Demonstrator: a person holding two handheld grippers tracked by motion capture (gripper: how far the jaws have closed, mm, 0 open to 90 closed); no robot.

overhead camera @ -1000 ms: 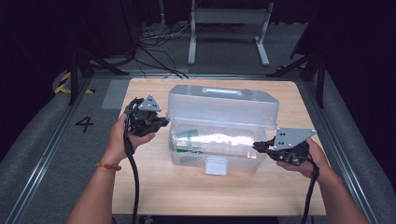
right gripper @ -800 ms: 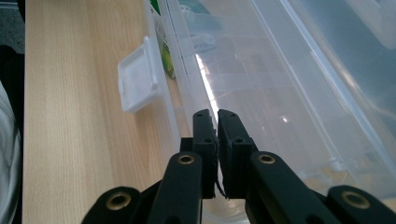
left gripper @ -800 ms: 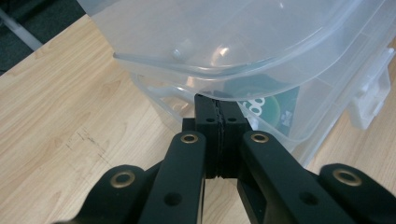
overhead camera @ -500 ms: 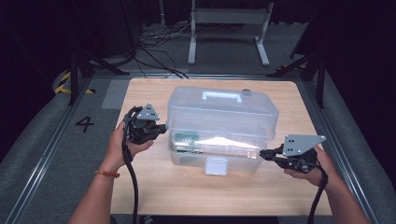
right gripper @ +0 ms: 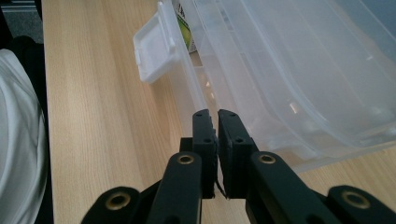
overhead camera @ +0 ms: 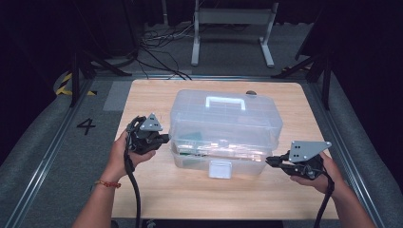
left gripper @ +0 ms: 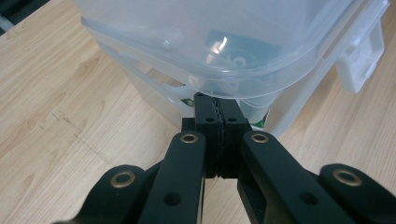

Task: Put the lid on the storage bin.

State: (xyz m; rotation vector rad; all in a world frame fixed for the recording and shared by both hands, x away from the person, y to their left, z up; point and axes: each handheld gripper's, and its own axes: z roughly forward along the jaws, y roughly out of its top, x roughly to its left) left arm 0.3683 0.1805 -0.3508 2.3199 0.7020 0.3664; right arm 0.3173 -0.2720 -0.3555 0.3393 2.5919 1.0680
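A clear plastic storage box (overhead camera: 223,133) stands in the middle of the wooden table (overhead camera: 142,99), lid down. It has a white handle (overhead camera: 225,101) on top and a white latch (overhead camera: 220,168) at the front. Green and white packets show dimly inside. My left gripper (overhead camera: 165,138) is shut with nothing in it, its tips right at the box's left side, just under the lid rim (left gripper: 243,88). My right gripper (overhead camera: 269,161) is also shut and holds nothing, its tips by the box's front right corner (right gripper: 205,100).
Bare tabletop lies in front of the box (overhead camera: 214,199). A metal stand (overhead camera: 233,19) and cables lie on the floor beyond the table. A floor marking "4" (overhead camera: 86,126) sits to the left.
Both hands have sunk and come toward the near edge. The right gripper has drawn a little rightward off the box's side. The box lid now sits flat with its handle plainly visible.
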